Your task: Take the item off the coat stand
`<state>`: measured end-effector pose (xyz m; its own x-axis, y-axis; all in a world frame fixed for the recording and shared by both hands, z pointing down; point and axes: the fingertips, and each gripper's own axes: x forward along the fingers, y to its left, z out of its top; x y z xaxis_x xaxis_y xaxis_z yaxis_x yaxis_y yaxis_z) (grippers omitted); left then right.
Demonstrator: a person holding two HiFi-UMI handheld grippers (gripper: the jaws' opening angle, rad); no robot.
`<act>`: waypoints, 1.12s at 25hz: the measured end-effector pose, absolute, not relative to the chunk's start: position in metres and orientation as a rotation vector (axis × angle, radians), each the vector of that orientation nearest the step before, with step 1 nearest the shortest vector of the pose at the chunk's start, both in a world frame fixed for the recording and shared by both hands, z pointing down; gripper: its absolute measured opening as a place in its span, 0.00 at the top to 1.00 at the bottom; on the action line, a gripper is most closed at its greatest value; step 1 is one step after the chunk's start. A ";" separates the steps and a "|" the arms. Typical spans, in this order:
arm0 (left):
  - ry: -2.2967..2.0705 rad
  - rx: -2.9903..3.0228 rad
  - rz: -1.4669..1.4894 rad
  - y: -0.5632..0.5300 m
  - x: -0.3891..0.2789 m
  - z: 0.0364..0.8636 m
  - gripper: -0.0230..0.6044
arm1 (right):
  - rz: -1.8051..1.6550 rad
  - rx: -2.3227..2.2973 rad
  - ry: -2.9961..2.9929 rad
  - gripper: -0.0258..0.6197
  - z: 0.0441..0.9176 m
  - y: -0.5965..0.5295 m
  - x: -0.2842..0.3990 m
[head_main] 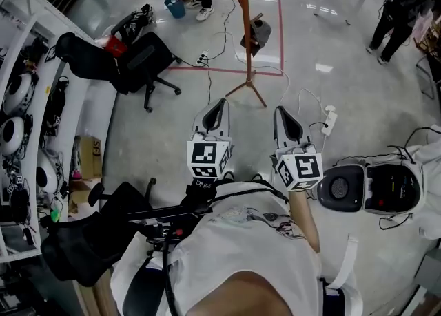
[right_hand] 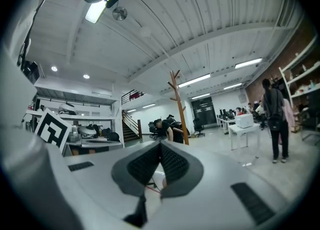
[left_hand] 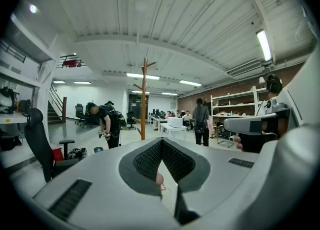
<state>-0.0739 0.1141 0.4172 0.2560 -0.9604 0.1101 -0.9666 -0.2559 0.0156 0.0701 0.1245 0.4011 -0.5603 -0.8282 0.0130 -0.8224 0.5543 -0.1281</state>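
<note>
- Nothing really started yet. The coat stand (head_main: pixel 242 25) is well off at 12 o'clock across the floor, nowhere near reach.
- The item, a dark grey bag-looking thing (head_main: pixel 260 32), still hangs on a peg on the stand's 3 o'clock side.
- Left gripper (head_main: pixel 222 103) and right gripper (head_main: pixel 281 110) both have jaws pressed together, pinching nothing.
- Left to do, I'd say: walk up, open, grab, lift off.
</note>
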 end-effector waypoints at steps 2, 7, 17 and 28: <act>-1.866 2.409 0.135 0.112 -0.069 0.422 0.96 | -0.188 -1.443 2.744 0.95 0.403 0.123 0.069; -1.868 2.387 0.148 0.108 -0.050 0.430 0.96 | -0.198 -1.398 2.782 0.95 0.406 0.117 0.072; -1.860 2.337 0.198 0.093 -0.055 0.455 0.96 | -0.282 -1.328 2.856 0.95 0.431 0.097 0.052; -1.806 2.389 0.154 -0.026 -0.075 0.454 0.96 | -0.234 -1.374 2.833 0.95 0.429 -0.016 0.025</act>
